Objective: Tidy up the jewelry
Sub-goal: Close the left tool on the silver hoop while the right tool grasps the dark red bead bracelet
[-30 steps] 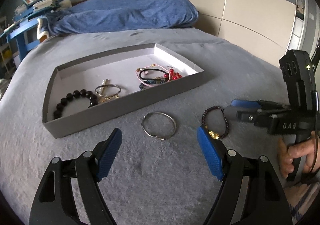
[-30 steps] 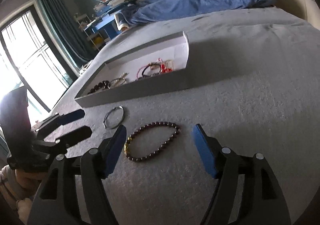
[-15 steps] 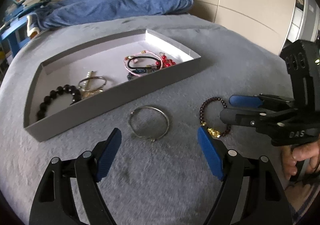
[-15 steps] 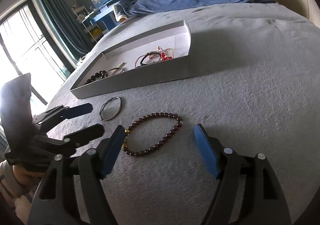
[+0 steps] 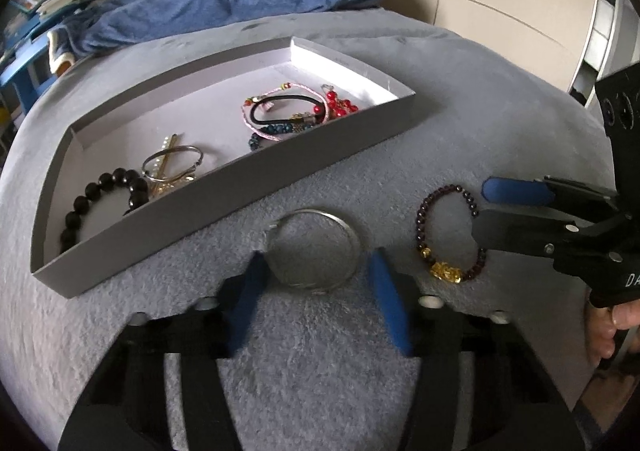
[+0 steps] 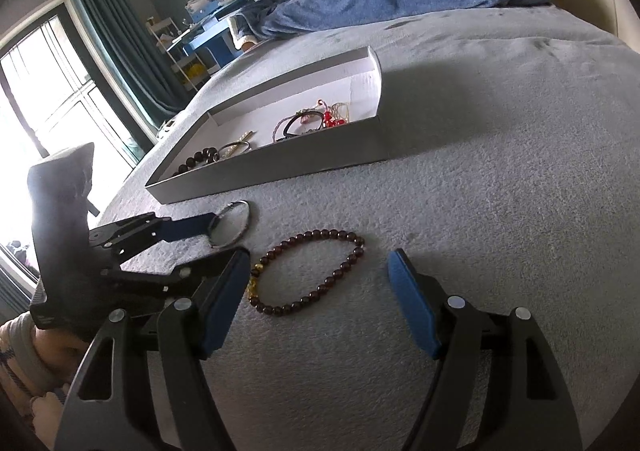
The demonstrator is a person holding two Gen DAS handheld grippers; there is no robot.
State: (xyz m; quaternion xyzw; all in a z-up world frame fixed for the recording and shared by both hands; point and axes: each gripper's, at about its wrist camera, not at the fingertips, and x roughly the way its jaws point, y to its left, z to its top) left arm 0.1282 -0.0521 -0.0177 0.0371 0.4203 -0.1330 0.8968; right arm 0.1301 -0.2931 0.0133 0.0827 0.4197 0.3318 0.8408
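On the grey fleecy bed cover (image 5: 320, 351), the thin silver metal bangle (image 5: 314, 251) is being bracketed by the left claw (image 5: 316, 283). A second ago this claw was being held well back from the bangle with its jaws wide; since then it has been brought down and forward, and its jaws have just been closing, so that the blue pads (image 5: 386, 299) are now being seen at roughly four and eight o'clock of the ring, just beside its rim. Whether the pads are already pressing on the metal cannot be told; a sliver of space seems to remain, so the bangle is being judged as not yet gripped.

The right claw (image 6: 320, 303) is being kept wide and motionless, as before, over the dark red beaded bracelet with a gold charm (image 6: 308, 271), which is lying flat between its pads without being touched.

The shallow grey cardboard tray (image 5: 224, 207) is being seen at about eleven o'clock from the bangle, near it, and is already being occupied by a black bead bracelet (image 5: 104, 195), a second silver bangle (image 5: 172, 163) and a cluster of pink, black and red pieces (image 5: 296, 111).

The change is being read as the start of a pick: once the closing is being completed, the bangle is likely to be lifted over the near wall into the tray. A thin, hard ring on soft pile may be slipping out sideways.
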